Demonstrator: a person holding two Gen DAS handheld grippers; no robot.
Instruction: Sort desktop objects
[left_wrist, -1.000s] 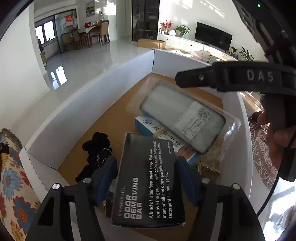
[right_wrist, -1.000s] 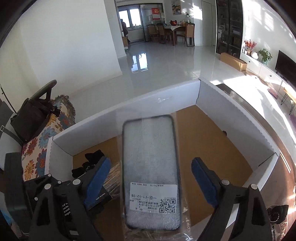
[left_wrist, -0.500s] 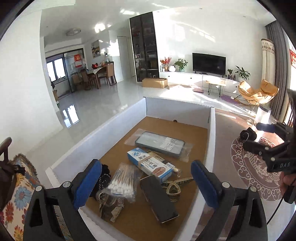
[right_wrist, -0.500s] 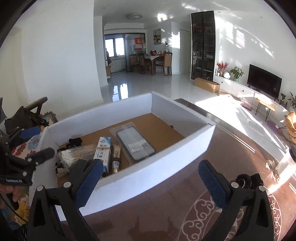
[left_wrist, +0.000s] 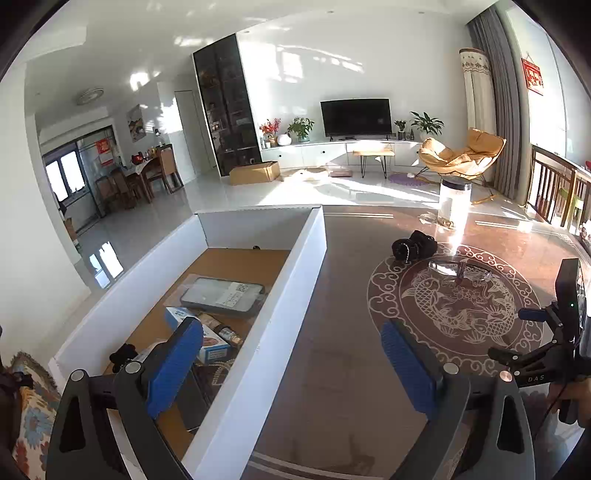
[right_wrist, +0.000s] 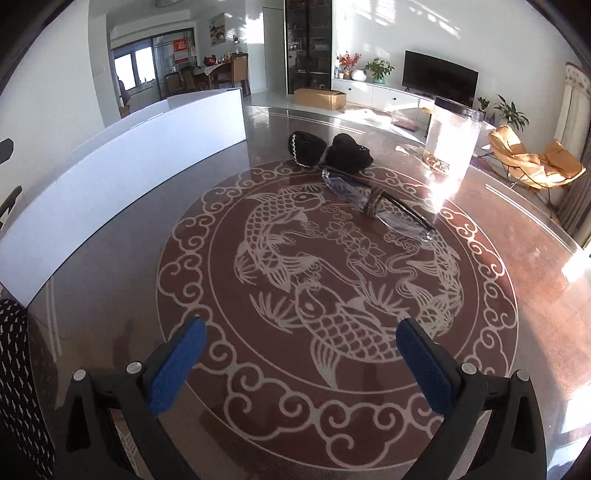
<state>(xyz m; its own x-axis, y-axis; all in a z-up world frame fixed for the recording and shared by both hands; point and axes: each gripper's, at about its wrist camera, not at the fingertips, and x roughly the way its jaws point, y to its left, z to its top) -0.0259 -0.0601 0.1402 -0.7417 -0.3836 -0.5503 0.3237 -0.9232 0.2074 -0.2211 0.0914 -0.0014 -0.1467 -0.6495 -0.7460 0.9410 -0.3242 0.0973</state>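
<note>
Both grippers are wide open and hold nothing. The left gripper (left_wrist: 291, 365) hangs over the wall of the white box (left_wrist: 295, 273), where a bagged phone case (left_wrist: 223, 297) lies. The right gripper (right_wrist: 301, 362) points at glasses (right_wrist: 373, 201) on the brown table (right_wrist: 517, 280).

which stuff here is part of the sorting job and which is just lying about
Part of the job:
- white box
- packaged phone case in the box
- blue carton in the box
- glasses on the table
- black pouch
- black cloth item

Just lying about:
- clear jar
- TV
- yellow chair
</note>
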